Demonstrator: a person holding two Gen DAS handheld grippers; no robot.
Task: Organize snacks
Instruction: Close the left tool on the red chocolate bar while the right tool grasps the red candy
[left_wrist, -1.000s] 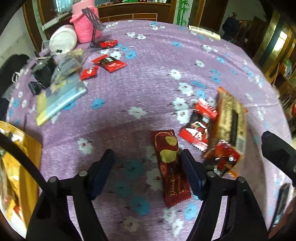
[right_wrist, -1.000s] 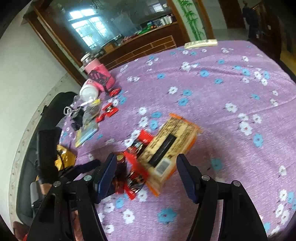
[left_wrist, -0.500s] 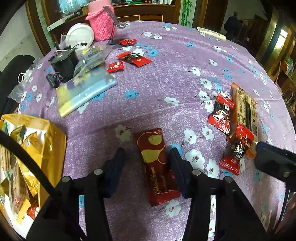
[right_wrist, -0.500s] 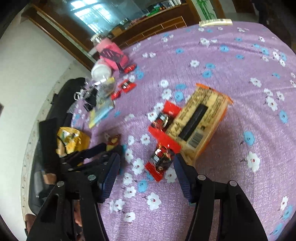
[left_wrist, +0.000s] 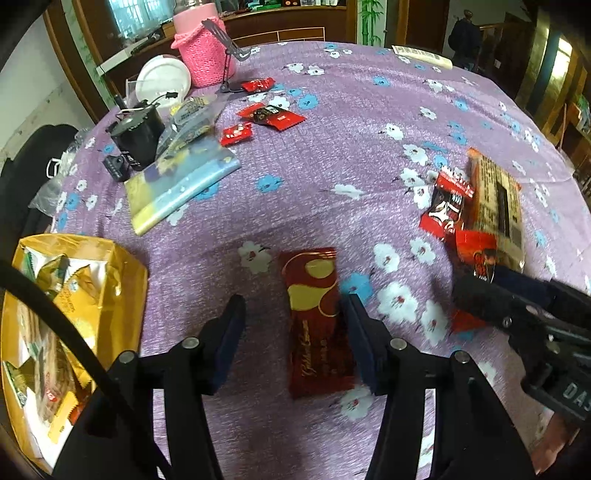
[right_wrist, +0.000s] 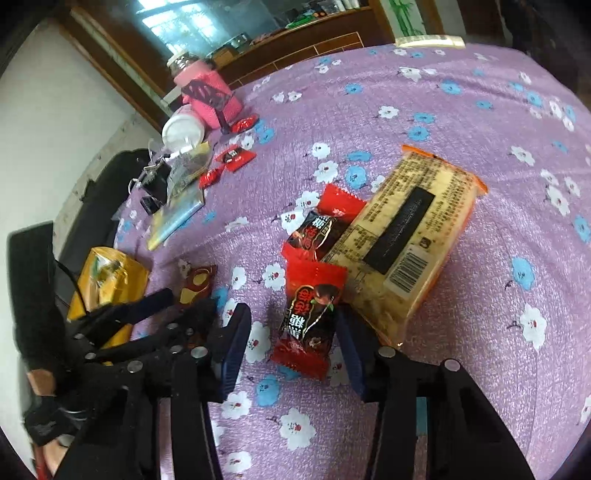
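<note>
A: Left claw (left_wrist: 293, 325)?
B: Jaws spread; dark red chocolate bar (left_wrist: 318, 321) lies flat on the table (left_wrist: 351, 122) between them, nearer the right finger, long axis running straight ahead along the fingers.
A: Right claw (right_wrist: 293, 341)?
B: Spread around a red candy packet (right_wrist: 312, 314), lengthwise forward; tan cracker pack (right_wrist: 410, 229) ahead-right, angled.
</note>
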